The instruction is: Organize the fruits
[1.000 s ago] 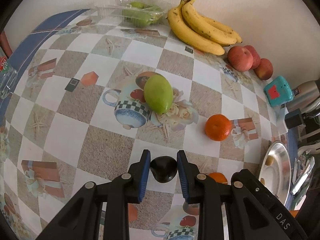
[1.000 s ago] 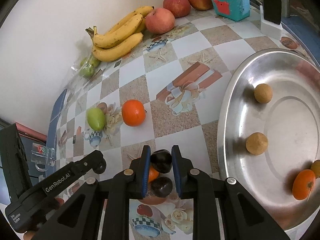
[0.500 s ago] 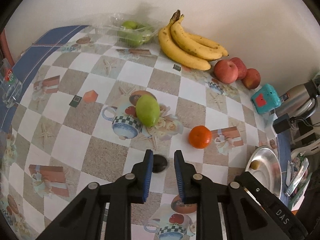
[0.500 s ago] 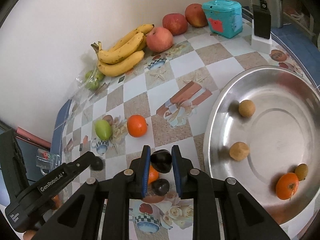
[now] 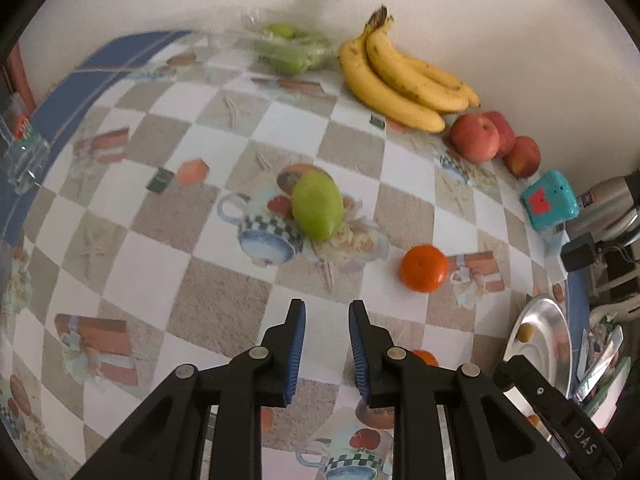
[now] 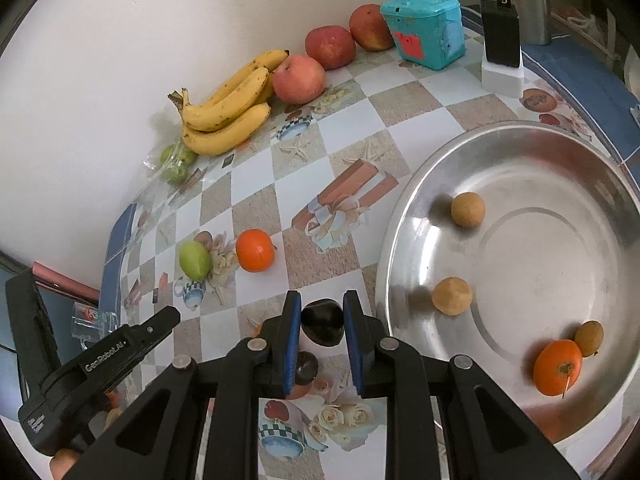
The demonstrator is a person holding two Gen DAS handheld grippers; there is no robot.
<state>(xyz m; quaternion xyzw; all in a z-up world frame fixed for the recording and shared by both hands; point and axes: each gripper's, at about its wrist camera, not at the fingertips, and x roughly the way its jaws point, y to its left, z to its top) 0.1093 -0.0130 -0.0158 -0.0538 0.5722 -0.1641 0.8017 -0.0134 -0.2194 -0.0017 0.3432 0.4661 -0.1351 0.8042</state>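
A dark plum (image 6: 322,321) is pinched between the blue pads (image 6: 291,340) of the right gripper (image 6: 320,312), carried clear of the patterned tablecloth (image 6: 256,208), presumably for transfer to the steel tray (image 6: 404,216) at three o'clock, where small brown fruits and an orange are gathered. A second dark plum (image 6: 306,364) lies on the cloth just beneath. The left gripper (image 5: 326,320) is held narrowly parted and empty, with the green mango (image 5: 317,205) at twelve o'clock and an orange (image 5: 423,268) at two, both unsorted.
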